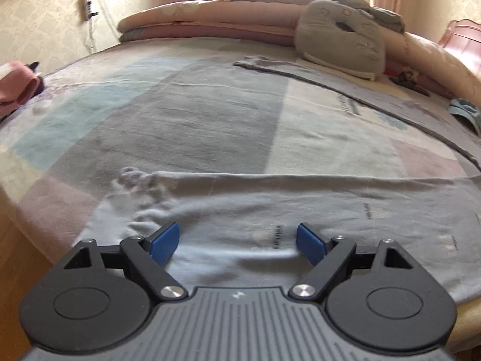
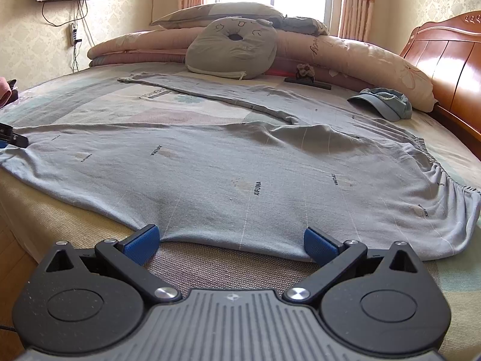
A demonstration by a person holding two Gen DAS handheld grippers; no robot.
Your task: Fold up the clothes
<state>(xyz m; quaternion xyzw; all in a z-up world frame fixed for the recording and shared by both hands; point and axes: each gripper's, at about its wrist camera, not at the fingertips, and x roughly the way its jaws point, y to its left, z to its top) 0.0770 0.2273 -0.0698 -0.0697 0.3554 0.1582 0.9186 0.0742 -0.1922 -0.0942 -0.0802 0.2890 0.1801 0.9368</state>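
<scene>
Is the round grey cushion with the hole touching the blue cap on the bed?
Apart. The right wrist view shows the cushion far from the cap, with bedsheet between them.

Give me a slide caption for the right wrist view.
Open right gripper at the near hem of grey-blue trousers spread flat on the bed.

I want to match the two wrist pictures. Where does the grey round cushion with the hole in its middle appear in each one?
Left wrist view: the grey round cushion is upper right, leaning on the folded pink quilt.
Right wrist view: the cushion is upper centre, against the same quilt.
Shared landmark: the light blue trousers spread on the bed in front of it.
</scene>
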